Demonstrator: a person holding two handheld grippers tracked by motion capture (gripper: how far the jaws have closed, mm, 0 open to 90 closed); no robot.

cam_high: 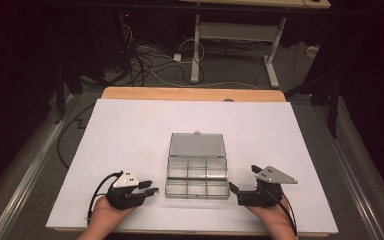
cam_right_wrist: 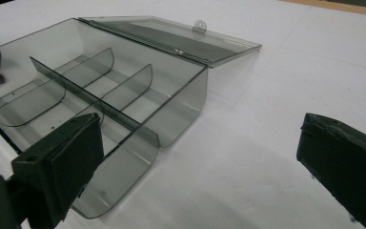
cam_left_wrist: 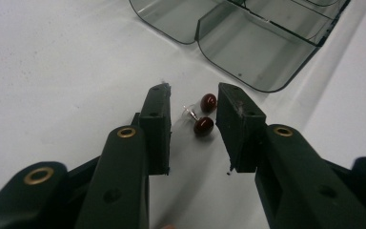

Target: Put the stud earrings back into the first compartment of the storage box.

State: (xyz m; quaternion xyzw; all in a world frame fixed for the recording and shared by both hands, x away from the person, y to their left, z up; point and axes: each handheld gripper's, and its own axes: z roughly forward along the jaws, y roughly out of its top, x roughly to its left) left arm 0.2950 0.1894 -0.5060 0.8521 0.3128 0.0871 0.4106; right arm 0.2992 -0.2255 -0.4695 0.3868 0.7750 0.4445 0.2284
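Observation:
A smoky clear compartment box [cam_high: 197, 181] lies open mid-table, its lid [cam_high: 196, 145] folded flat behind it. In the left gripper view, a pair of dark red beads [cam_left_wrist: 203, 125] on a thin silver wire rests on the white sheet just short of the box corner [cam_left_wrist: 248, 52]. My left gripper [cam_left_wrist: 194, 90] straddles the beads with its jaws apart, and the pads do not touch them. It sits left of the box [cam_high: 152, 187]. My right gripper [cam_high: 243, 178] stands wide open at the box's right side, with nothing between its jaws [cam_right_wrist: 198, 133]. The compartments [cam_right_wrist: 124, 90] look bare.
A white sheet [cam_high: 130, 130] covers the wooden table, whose far edge [cam_high: 195, 93] shows beyond it. A desk frame [cam_high: 240, 35] and cables [cam_high: 145, 60] stand on the floor behind. Dark floor lies on both sides.

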